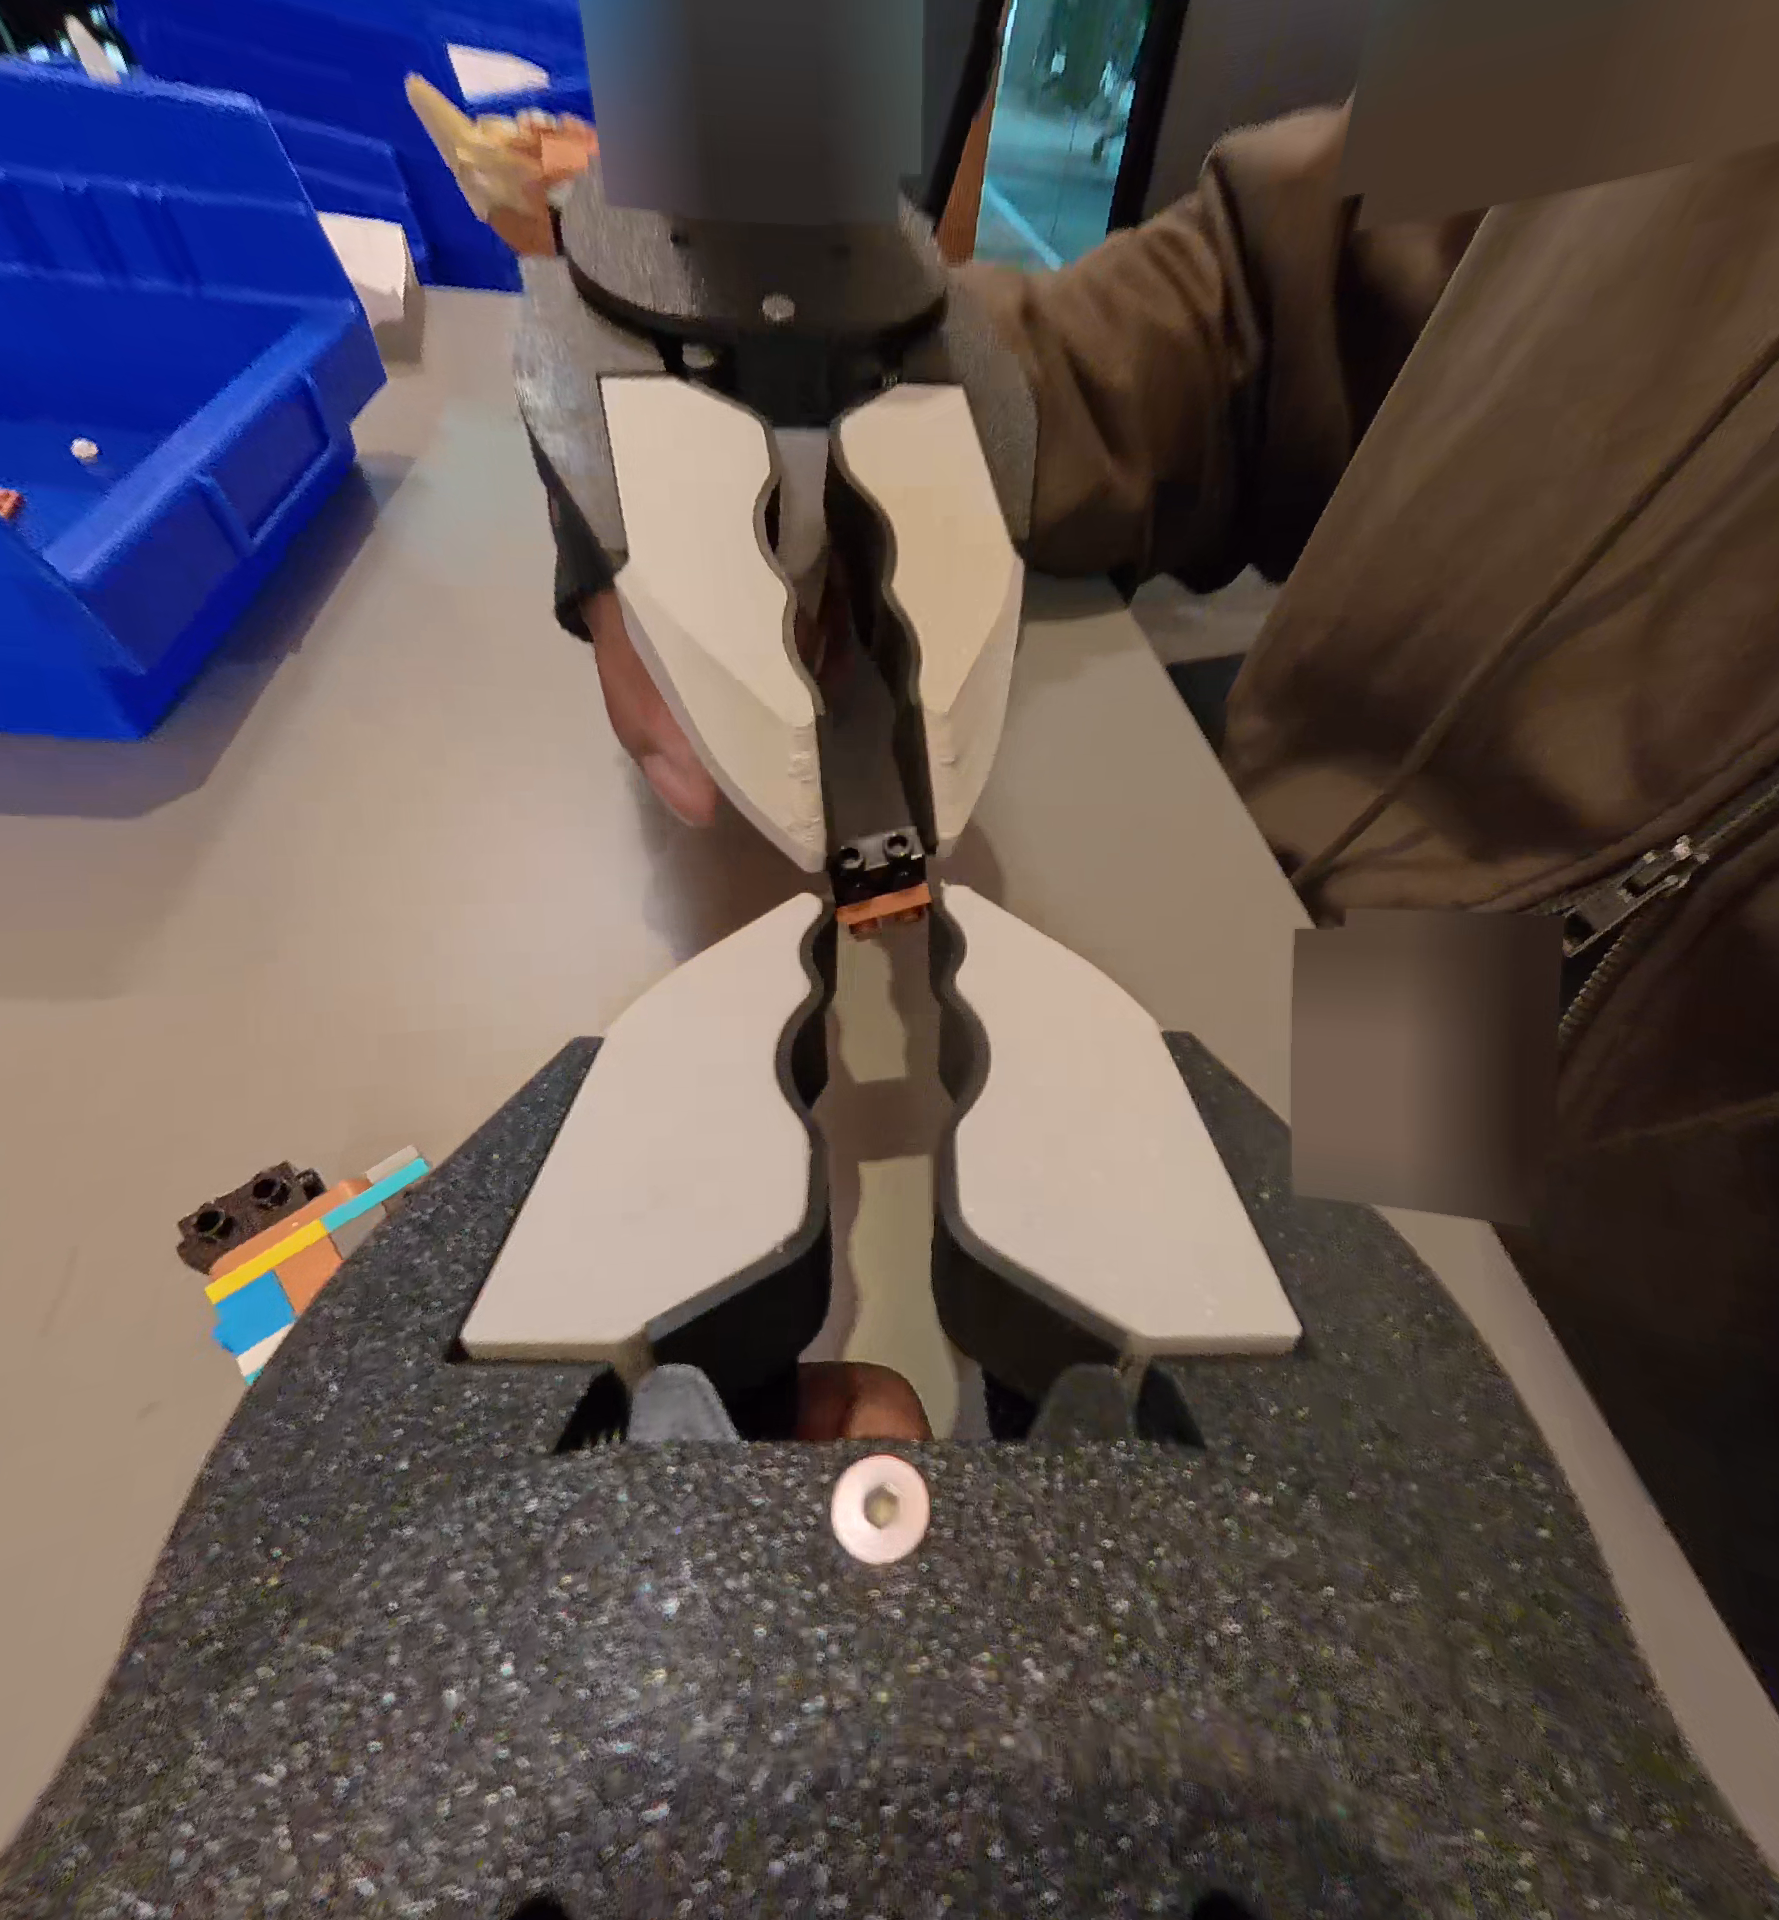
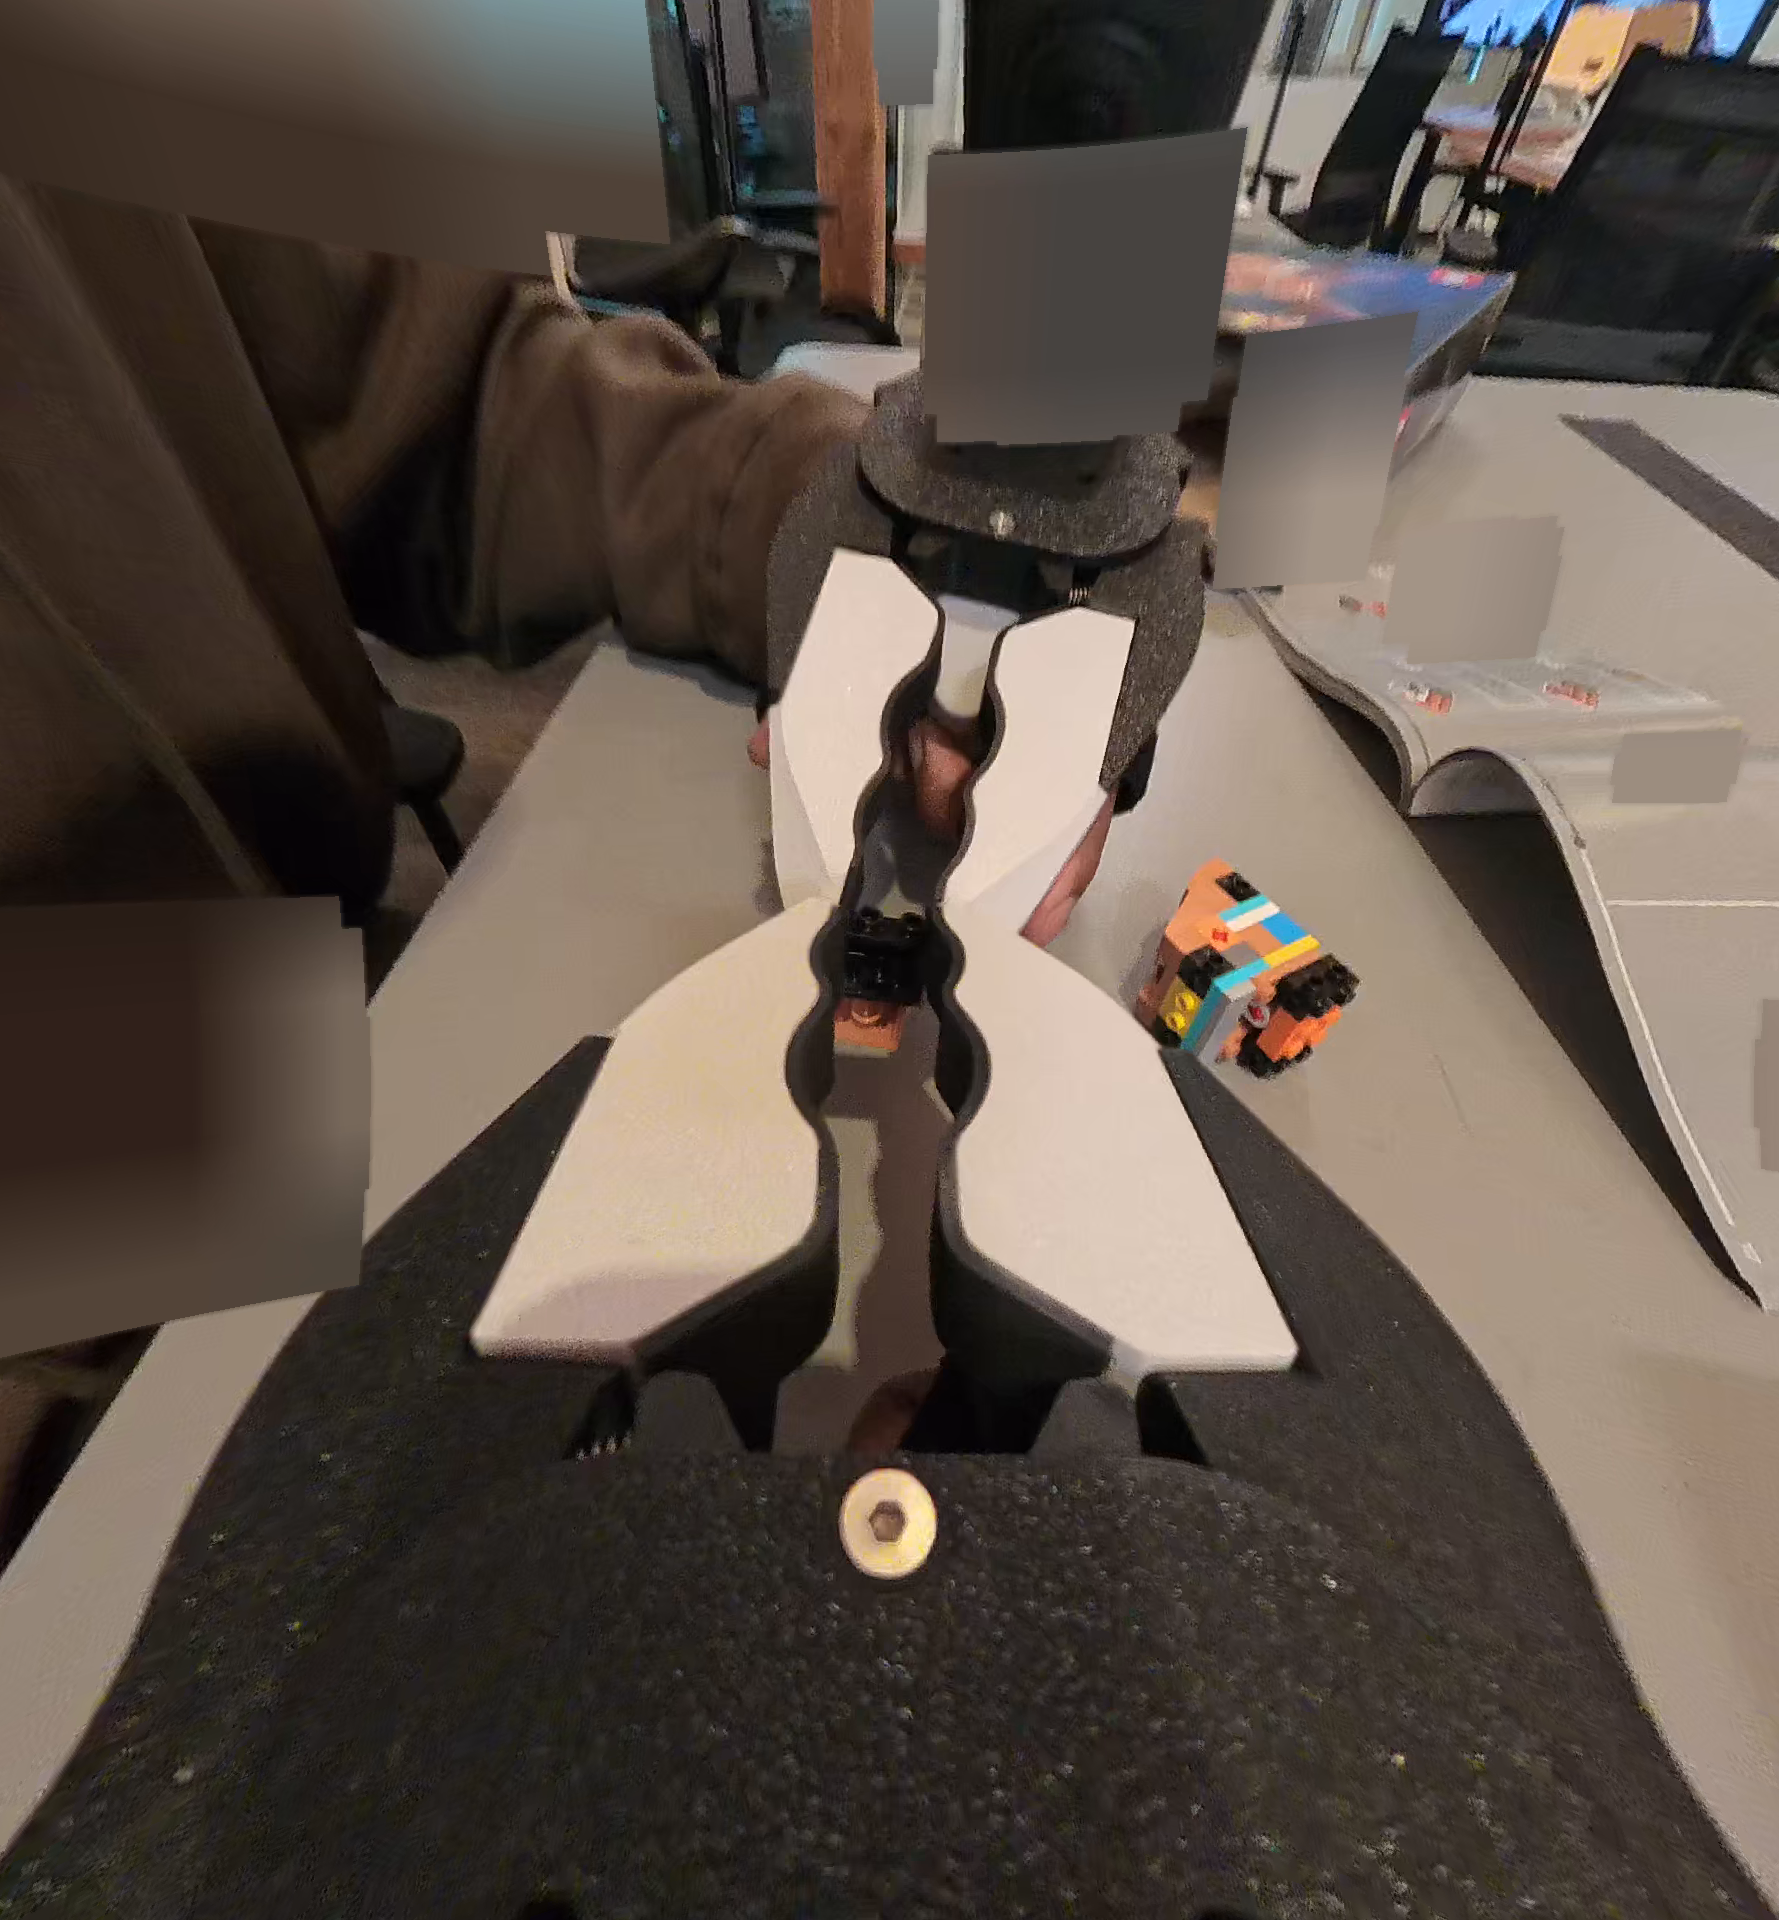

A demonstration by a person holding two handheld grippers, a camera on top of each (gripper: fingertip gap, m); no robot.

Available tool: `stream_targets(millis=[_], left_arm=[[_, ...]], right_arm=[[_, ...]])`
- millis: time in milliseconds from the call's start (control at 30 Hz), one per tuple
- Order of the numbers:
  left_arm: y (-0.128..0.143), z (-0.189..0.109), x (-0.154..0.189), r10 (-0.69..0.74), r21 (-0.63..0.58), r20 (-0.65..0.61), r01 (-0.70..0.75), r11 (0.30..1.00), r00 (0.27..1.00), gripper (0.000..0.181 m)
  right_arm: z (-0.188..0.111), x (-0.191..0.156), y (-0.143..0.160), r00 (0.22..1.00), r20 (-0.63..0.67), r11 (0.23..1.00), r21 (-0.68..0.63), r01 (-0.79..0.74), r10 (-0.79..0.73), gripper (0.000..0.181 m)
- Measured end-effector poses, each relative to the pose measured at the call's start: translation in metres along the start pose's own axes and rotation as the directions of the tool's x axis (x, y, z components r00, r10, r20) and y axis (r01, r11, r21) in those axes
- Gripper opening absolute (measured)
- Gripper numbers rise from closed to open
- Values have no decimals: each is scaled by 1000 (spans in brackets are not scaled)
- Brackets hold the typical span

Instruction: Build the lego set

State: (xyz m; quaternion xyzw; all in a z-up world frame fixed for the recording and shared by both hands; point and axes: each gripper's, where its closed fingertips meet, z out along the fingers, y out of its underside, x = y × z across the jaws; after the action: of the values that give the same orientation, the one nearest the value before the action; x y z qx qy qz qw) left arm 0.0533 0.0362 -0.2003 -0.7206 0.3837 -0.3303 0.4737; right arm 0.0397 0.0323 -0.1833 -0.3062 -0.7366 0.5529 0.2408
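Observation:
My two grippers meet tip to tip above the grey table [image 1: 241, 935]. A small black brick [image 1: 877, 860] sits stacked on a small orange-brown piece [image 1: 883, 912]. My left gripper [image 1: 885, 904] is closed on the orange-brown piece. My right gripper [image 1: 877, 847], coming from the far side, is closed on the black brick. In the right wrist view the black brick [image 2: 880, 961] lies between the right gripper [image 2: 887, 930] tips with the orange piece [image 2: 869, 1023] under it, and the left gripper [image 2: 895, 894] faces it. A partly built multicoloured model [image 2: 1243, 977] lies on the table beside them.
The model also shows in the left wrist view [image 1: 293, 1247], at the left of my gripper. Blue bins [image 1: 137, 416] with a few loose pieces stand at the far left. An open instruction booklet [image 2: 1591, 790] and a box [image 2: 1384, 301] lie to one side. A person's jacket [image 1: 1539, 520] is close by. Less than 4 cm separates the two grippers' tips.

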Motion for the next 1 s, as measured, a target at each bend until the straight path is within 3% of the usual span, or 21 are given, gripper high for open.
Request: stream_targets(millis=[267,567,1000], left_arm=[[-26,-9,4,-99,206,-66,110,972,993,17],[-42,-17,-1,-181,355,-100,205,912,978,16],[-63,-28,-6,-268,535,-207,339,774,941,16]], right_arm=[[-5,2,-27,991,56,974,185,-128,120,14],[-9,11,-44,970,77,918,312,-244,232,14],[-13,29,-67,910,118,785,469,-404,398,8]])
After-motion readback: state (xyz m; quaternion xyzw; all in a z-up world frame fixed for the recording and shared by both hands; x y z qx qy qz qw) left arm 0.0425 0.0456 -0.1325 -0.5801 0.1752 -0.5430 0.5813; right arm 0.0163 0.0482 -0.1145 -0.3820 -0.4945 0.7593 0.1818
